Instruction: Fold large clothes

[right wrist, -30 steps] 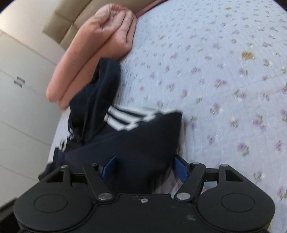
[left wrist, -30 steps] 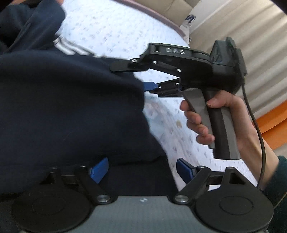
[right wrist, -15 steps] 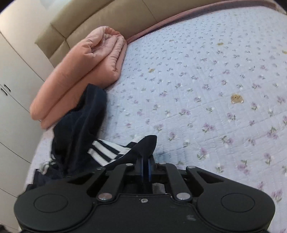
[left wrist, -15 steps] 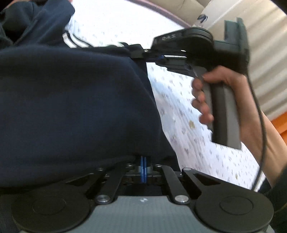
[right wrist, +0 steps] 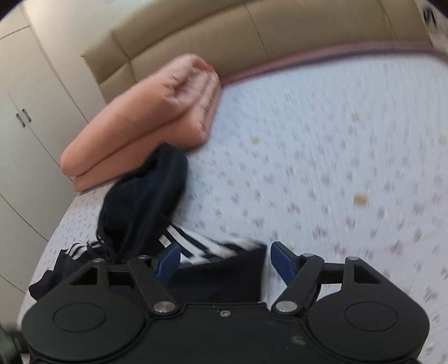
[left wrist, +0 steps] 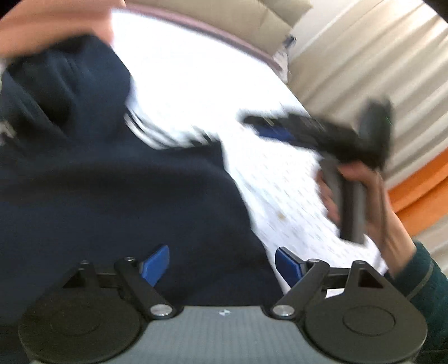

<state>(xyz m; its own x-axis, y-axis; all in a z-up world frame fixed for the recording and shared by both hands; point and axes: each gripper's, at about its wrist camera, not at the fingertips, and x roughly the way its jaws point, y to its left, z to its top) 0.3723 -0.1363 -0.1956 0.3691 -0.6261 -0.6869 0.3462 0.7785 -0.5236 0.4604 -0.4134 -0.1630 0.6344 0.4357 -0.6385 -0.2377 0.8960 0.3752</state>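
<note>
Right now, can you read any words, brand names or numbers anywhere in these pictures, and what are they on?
None can be read.
White marks on the navy garment: cut off by the frame edge and blurred.
Raised lettering on the right hand-held gripper: smeared by motion.
Printed box by the headboard: too small and blurred.

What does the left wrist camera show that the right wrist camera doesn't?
Only the left wrist view: the right gripper seen from outside, blurred, in the person's hand, plus curtains. Only the right wrist view: the folded pink blanket, the wardrobe doors and the padded headboard. Both: the navy striped garment on the floral bedspread, with each camera's own blue fingers spread open.
</note>
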